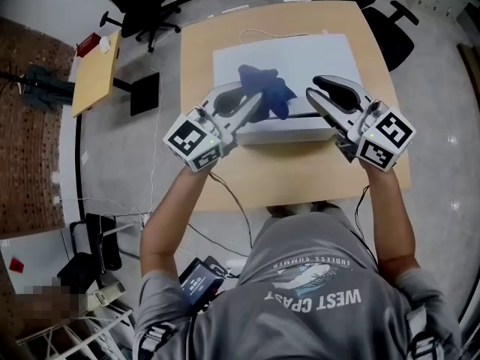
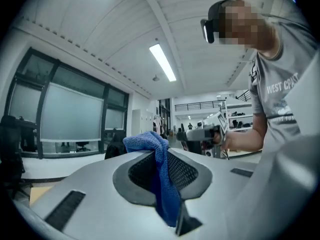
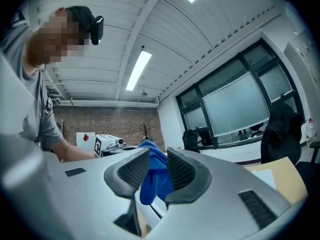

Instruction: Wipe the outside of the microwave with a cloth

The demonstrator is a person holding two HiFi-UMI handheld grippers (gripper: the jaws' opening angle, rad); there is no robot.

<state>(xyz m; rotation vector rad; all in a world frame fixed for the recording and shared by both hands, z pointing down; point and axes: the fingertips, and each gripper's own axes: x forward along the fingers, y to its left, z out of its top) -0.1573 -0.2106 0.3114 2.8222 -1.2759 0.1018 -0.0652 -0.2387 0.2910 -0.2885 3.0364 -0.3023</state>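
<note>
Left gripper (image 1: pixel 251 98) clamps crumpled blue cloth (image 1: pixel 270 92) over white box microwave (image 1: pixel 315 55) front edge; right gripper (image 1: pixel 313 88) part-open, empty, beside cloth.

The cloth (image 1: pixel 270 92) hides part of the microwave (image 1: pixel 315 55), whose front is perhaps too foreshortened to make out.

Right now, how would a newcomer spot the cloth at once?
On the wooden table stands a white microwave. Over its top is the cloth, pinched by the left gripper: the only dark blue, crumpled thing among pale, hard surfaces.
</note>
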